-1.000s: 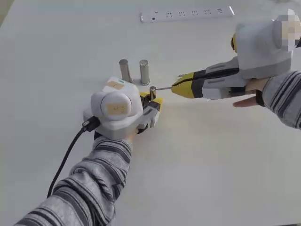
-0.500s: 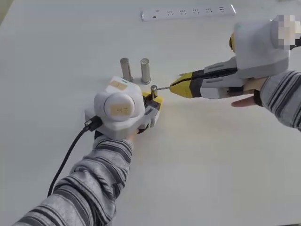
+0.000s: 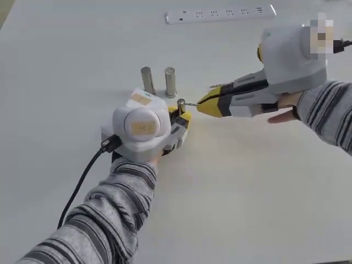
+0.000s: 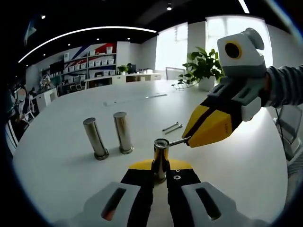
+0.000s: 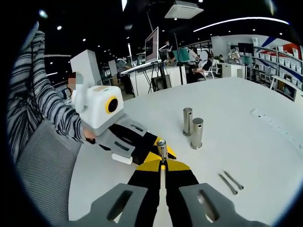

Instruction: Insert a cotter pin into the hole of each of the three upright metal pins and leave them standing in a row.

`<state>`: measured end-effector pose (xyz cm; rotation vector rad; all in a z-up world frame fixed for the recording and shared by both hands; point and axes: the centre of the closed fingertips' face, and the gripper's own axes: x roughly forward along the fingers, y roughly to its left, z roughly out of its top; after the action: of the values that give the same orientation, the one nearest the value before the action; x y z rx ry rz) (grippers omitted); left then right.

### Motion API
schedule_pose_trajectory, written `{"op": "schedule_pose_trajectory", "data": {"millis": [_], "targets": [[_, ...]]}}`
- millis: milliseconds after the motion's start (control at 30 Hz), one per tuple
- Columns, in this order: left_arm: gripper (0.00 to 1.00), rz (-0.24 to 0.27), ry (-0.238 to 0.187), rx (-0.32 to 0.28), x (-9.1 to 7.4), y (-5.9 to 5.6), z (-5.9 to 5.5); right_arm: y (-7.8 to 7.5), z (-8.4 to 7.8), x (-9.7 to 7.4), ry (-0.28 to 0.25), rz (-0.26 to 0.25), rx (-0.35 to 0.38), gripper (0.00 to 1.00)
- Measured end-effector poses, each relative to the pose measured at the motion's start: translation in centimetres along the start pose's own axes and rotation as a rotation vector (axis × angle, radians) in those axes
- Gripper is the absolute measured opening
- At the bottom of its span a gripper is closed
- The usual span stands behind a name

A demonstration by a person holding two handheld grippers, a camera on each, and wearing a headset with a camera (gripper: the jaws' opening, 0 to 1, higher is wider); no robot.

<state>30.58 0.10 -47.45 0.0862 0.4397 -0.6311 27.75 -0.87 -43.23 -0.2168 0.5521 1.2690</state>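
Cotter pin: thin, bright, wire-like metal, lying level. Its outer end is nipped between the closed yellow tips of the right gripper; its free end meets the side of the held metal pin just under the pin's top rim. Whether that end has gone into the hole cannot be told. Held metal pin: short polished cylinder, flat top, upright, near the middle of the table. Its lower part is clamped between the black, yellow-tipped jaws of the left gripper. Left gripper body is white, rounded, matt plastic with a black cable trailing from its rear; the arm behind it wears a grey striped knit sleeve. The right gripper comes in level from the person's right side. Two free metal pins stand just beyond the held one, side by side and apart from each other. They are the same shiny steel, each with a small flared foot, both upright, with mirror glints down their sides. Table surface is smooth, off-white and faintly glossy. Two spare cotter pins lie flat close together on the table, to the right of the right gripper's jaws in its own view. A long white power strip lies near the far edge.
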Motion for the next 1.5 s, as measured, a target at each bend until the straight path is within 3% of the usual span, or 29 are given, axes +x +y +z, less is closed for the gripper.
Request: {"op": "schedule_pose_trajectory", "data": {"millis": [767, 933, 1167, 1267, 1500], "targets": [[0.05, 0.073, -0.009, -0.018, 0.1, 0.1, -0.1, -0.7, 0.2, 1.7, 0.119, 0.001, -0.249, 0.00], [0.05, 0.088, -0.008, -0.031, 0.1, 0.1, -0.2, -0.9, 0.2, 1.8, 0.137, -0.008, -0.274, 0.00], [0.05, 0.106, -0.008, -0.047, 0.1, 0.2, -0.2, -0.9, 0.1, 1.8, 0.135, -0.015, -0.250, 0.00], [0.05, 0.111, -0.007, -0.048, 0.1, 0.2, -0.3, -0.9, 0.0, 1.3, 0.138, -0.017, -0.242, 0.05], [0.05, 0.114, -0.006, -0.050, 0.2, 0.2, -0.3, -0.9, 0.2, 1.0, 0.125, -0.022, -0.235, 0.00]]}}
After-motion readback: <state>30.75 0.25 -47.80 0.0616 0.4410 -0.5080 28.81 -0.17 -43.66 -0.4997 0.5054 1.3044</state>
